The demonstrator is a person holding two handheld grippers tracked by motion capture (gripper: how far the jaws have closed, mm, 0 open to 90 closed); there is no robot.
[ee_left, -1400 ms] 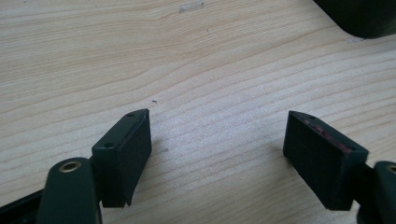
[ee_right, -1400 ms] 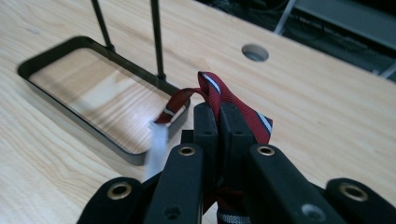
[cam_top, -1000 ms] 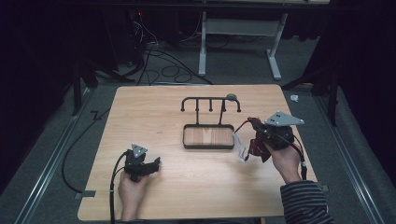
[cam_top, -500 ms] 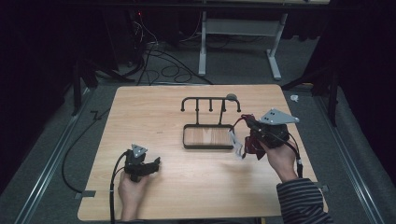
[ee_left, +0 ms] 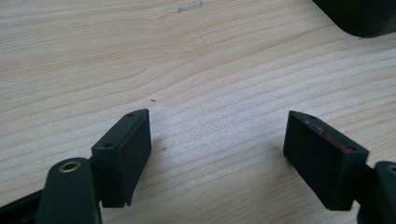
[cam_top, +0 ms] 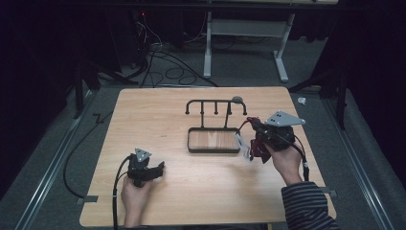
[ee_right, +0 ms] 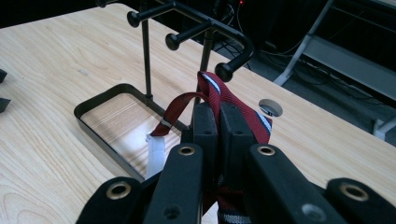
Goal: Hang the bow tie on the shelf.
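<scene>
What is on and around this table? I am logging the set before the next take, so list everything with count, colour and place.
table: one, light wood, centre of the high view.
rack: one, black metal, hooked pegs over a rectangular base tray, table centre.
striped strap: one, dark red with white and blue stripes, pinched in the right hand-held gripper beside the rack's right end.
round hole: one, grey, in the tabletop behind the rack.
cables: several, black, on the floor beyond the table.
desk frame: one, pale grey, behind the table.
left hand-held gripper: one, black, open over bare wood at front left.
right hand-held gripper: one, black, shut on the strap.
</scene>
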